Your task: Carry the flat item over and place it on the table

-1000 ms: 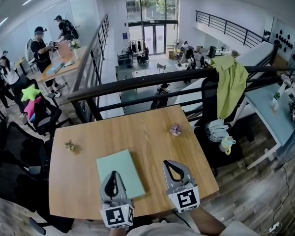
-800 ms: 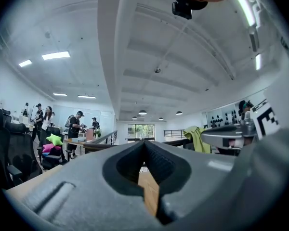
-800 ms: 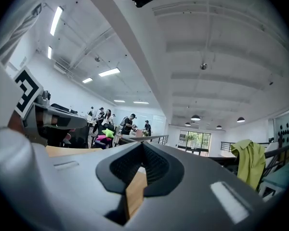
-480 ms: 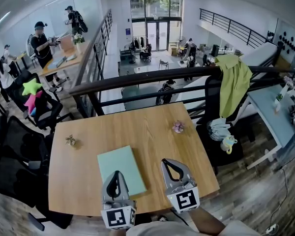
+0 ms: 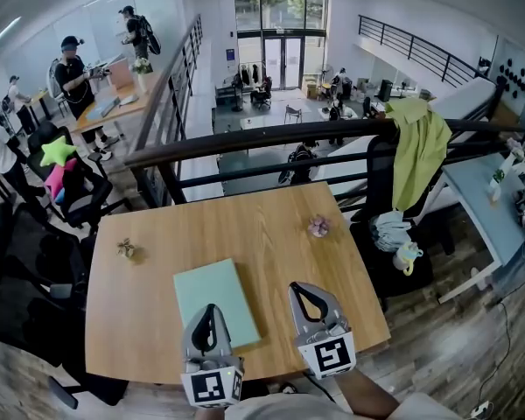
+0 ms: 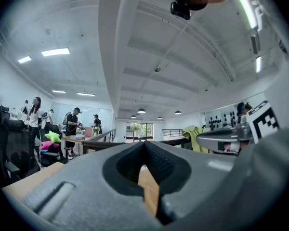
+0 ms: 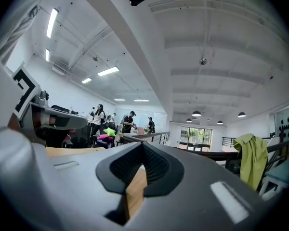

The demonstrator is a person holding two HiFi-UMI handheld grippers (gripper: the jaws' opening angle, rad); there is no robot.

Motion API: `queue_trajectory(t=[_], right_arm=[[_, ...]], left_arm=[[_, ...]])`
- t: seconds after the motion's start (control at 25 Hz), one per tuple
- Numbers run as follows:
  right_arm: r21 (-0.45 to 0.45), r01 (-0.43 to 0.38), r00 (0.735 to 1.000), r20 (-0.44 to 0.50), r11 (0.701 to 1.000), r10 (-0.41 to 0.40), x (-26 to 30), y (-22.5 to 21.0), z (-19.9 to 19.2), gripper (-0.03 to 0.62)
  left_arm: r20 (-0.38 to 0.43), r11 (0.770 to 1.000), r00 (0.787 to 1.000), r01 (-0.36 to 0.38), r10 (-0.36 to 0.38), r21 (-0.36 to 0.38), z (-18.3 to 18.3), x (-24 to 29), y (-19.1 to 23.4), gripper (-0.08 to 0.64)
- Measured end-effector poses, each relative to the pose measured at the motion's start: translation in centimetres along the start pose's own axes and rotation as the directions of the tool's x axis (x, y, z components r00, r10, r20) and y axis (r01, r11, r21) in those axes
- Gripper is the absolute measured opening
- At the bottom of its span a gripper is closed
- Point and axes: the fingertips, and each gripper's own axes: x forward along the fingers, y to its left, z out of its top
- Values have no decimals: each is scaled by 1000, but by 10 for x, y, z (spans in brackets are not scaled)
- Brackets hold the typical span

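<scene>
The flat item (image 5: 212, 297) is a pale green rectangular board that lies flat on the wooden table (image 5: 271, 217), left of the middle and toward the near edge. My left gripper (image 5: 209, 311) is at the board's near right corner and overlaps it in the head view. Its jaws meet at the tip (image 6: 144, 144) and only table wood shows through the gap. My right gripper (image 5: 301, 290) is over bare wood to the right of the board, apart from it. Its jaws are shut too (image 7: 142, 146), with nothing between them.
A small trinket (image 5: 127, 250) sits near the table's left edge and a small pinkish ornament (image 5: 318, 227) at the far right. A black railing (image 5: 271, 138) with a green cloth (image 5: 417, 151) runs behind the table. Black chairs (image 5: 35, 261) stand to the left, and people stand at desks far left.
</scene>
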Motion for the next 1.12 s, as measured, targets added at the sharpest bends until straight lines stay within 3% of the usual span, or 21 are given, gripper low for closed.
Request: queue_trajectory(t=[1.12], right_arm=[[-11,-2,1000,-15,1000,2,-5,-3,-9,9]], left_arm=[[-34,1000,999,4,-4,-13,-16,0,-5,0]])
